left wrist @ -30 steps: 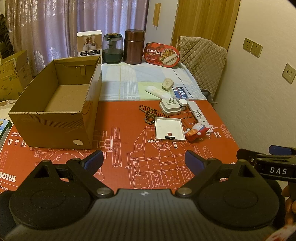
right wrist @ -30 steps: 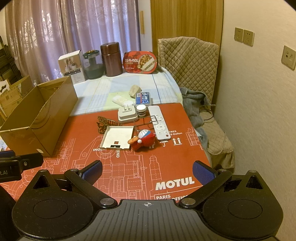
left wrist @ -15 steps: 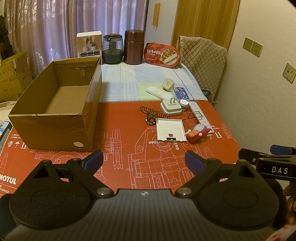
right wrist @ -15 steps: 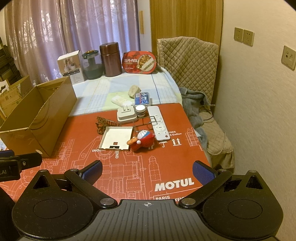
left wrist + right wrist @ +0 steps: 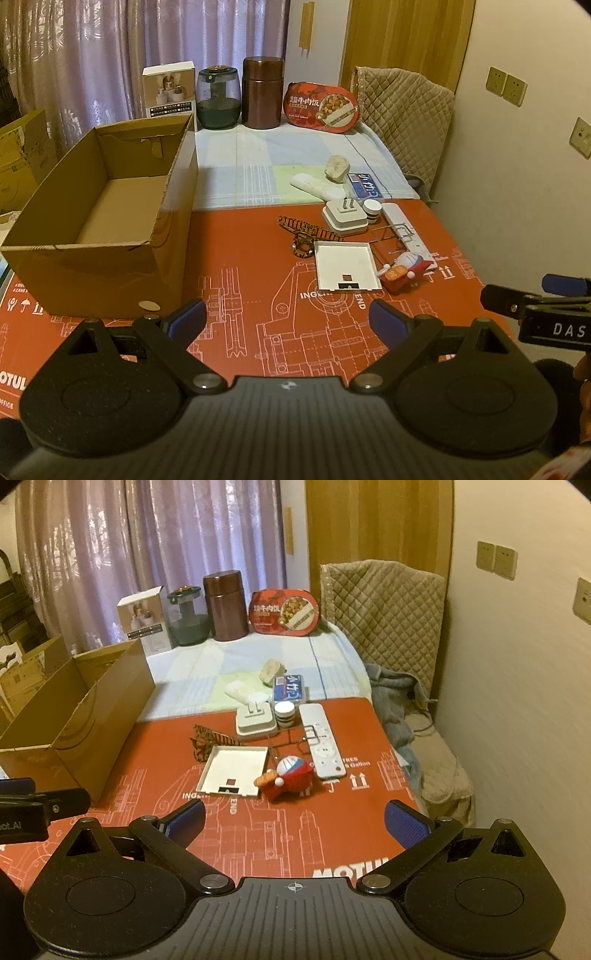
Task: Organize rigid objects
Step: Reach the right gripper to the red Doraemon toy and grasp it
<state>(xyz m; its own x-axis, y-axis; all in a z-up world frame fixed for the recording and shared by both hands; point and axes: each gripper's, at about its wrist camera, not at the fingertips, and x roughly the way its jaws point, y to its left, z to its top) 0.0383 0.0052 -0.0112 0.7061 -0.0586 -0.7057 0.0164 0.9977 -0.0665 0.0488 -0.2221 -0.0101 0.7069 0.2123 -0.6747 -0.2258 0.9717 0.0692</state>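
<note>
- Clutter of small rigid items lies well right of the cardboard box [image 5: 99, 236]: white tray [image 5: 345, 264], red toy [image 5: 291, 779], remote [image 5: 321, 740]
- Left gripper [image 5: 288, 321] and right gripper [image 5: 295, 818] hover spread wide, holding nothing
- Judged step: approach, nothing boxed; next needs reaching one item
- Wire piece beside the remote is hard to identify

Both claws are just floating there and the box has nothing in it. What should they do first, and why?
Probably move the right claw forward and down to the red toy, the nearest piece of the pile. Both claws are open and hold nothing, and the cardboard box on the left is empty, so nothing has been sorted yet. The left claw is closer to the box.
</note>
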